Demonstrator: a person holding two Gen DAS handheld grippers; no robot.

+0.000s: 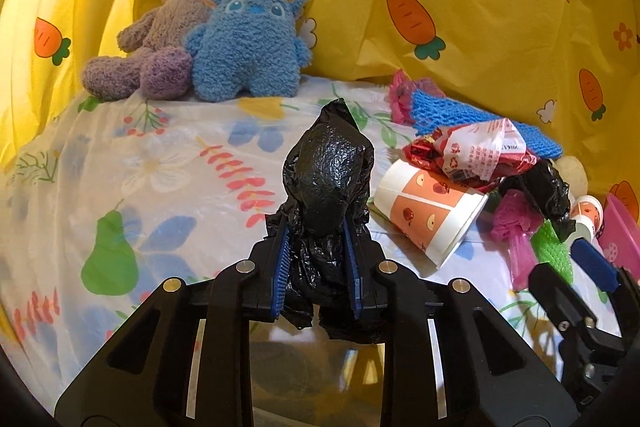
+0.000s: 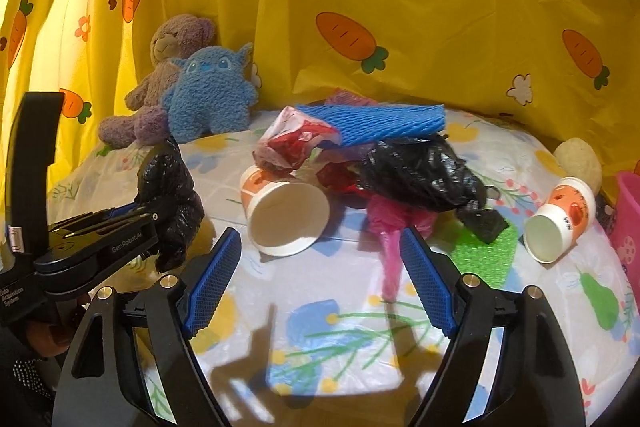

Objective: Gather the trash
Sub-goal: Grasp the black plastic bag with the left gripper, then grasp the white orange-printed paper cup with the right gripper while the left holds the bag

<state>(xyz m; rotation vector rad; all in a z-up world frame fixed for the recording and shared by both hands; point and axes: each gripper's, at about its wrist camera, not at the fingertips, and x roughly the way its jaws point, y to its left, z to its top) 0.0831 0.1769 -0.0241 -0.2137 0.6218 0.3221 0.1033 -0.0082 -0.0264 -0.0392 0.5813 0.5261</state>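
**Trash pickup barely begun: one bag in hand, pile untouched**

Yellow carrot-print curtains (image 2: 400, 7) backed a table (image 2: 320, 339) under a floral plastic cover. At lower centre of the left wrist view, the left tool (image 1: 318, 267) was clenched on a crumpled black plastic bag (image 1: 326, 187), its blue pads pressing both sides. The right tool (image 2: 320, 279) stood released, nothing between its pads, aimed at the heap just beyond.

By my reading the work was at an early stage: one piece held, the rest waiting. Left on the table, counted: two orange-and-white paper cups (image 2: 286, 215) (image 2: 560, 223) on their sides, one more black bag (image 2: 416, 175), one blue foam net (image 2: 380, 123), one red-and-white wrapper (image 2: 292, 135), one pink plastic scrap (image 2: 390, 239), one green mesh piece (image 2: 486, 251). Two plush toys, a purple bear (image 2: 168, 67) and a blue creature (image 2: 210, 95), sat at upper left.
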